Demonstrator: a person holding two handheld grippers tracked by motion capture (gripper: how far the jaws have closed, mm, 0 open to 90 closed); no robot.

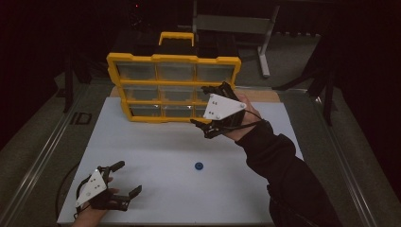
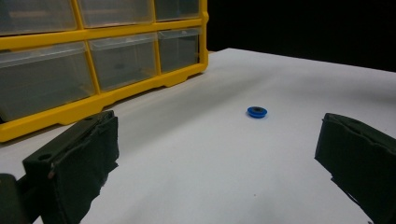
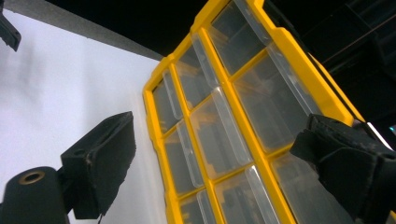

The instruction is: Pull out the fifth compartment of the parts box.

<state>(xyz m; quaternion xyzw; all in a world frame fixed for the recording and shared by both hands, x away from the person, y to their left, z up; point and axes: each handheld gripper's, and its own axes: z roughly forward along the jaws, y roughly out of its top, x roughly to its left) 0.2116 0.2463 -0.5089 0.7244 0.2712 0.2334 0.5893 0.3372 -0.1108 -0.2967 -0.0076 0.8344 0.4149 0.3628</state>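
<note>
A yellow drawer cabinet (image 1: 172, 86) with clear plastic drawers stands upright at the back of the white table (image 1: 156, 151). A small blue round part (image 1: 198, 166) lies on the table in front of it, also in the left gripper view (image 2: 257, 111). My right gripper (image 1: 208, 106) is open and held at the cabinet's right side, its jaws spanning the right column of drawers (image 3: 224, 121). My left gripper (image 1: 124, 178) rests open near the front left of the table, pointing toward the blue part, well short of it. Nothing sits between either pair of jaws.
A grey metal stand (image 1: 236, 23) rises behind the cabinet. Dark floor and metal rails (image 1: 42, 151) border the table on both sides. A black sleeve (image 1: 283, 175) crosses the table's right front.
</note>
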